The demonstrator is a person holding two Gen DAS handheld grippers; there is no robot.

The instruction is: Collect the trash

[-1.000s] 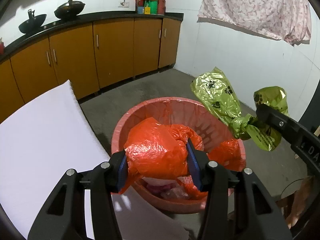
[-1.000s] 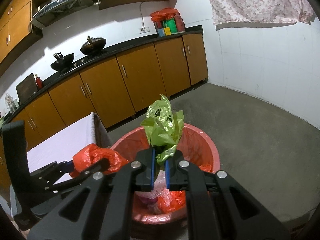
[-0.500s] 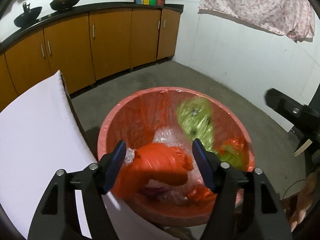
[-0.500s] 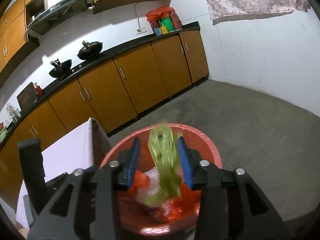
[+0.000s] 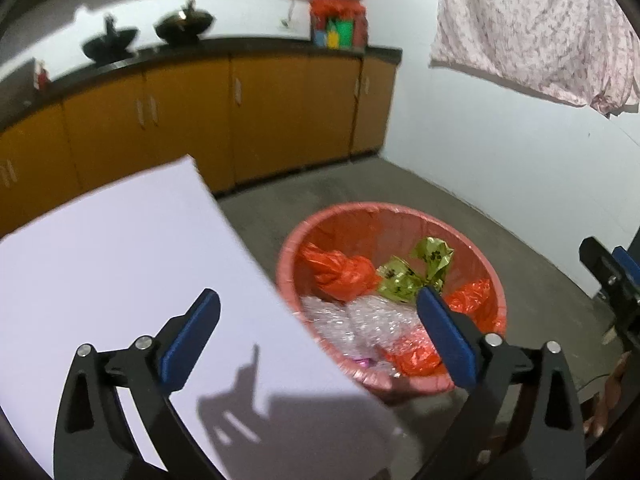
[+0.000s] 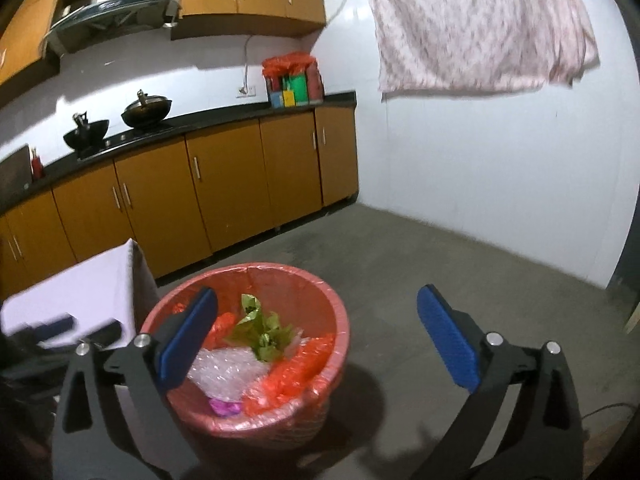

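A pink trash bin lined with orange plastic stands on the floor. Inside it lie an orange bag, a green paw-print bag and clear bubble wrap. My left gripper hangs over the table's corner and the bin's near rim; its jaws are opening wide with nothing between them. My right gripper is back from the bin, jaws opening wide and empty. The right gripper's fingers show at the right edge of the left wrist view.
A white table stands left of the bin. Orange cabinets under a black counter with woks line the far wall. A patterned cloth hangs on the white wall. Grey floor spreads to the right.
Both grippers opened and dropped their bags: the orange and green bags now lie in the bin. Both grippers drew back from the bin, the left one shifting over the table.
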